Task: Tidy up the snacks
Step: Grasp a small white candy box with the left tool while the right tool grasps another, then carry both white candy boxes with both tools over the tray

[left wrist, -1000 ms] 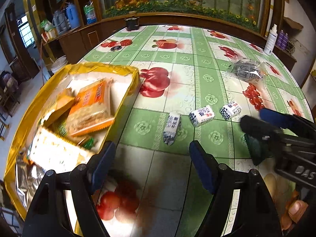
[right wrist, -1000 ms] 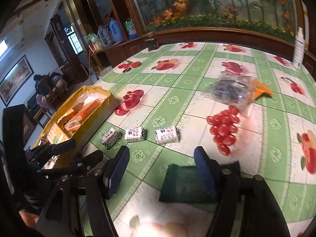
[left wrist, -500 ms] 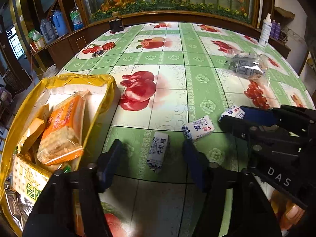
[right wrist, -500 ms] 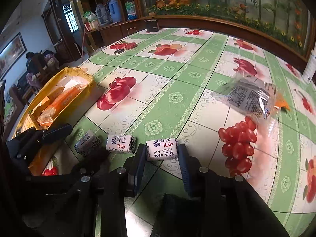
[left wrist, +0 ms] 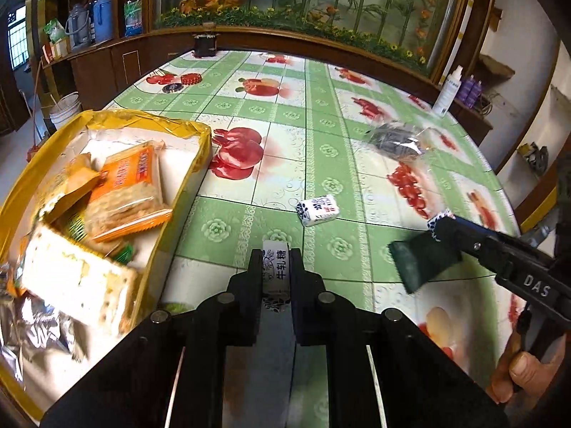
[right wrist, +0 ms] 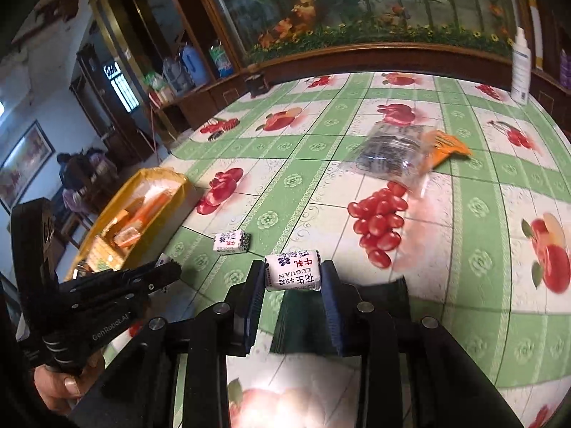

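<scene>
Left tongs (left wrist: 274, 262) pinch a white candy (left wrist: 275, 271) beside the yellow box (left wrist: 200, 149).

Left gripper (left wrist: 275, 271): black frame, silver screws, dark blue ribbed pads, "GenRobot.AI" lettering. Right gripper (right wrist: 292, 281): same build, white "DAS" marking at 3 o'clock in left wrist view.

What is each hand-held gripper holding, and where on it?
Left hand-held gripper: a candy, pinched across its long sides. Right hand-held gripper: another candy, clamped at its two wrapped ends.
</scene>
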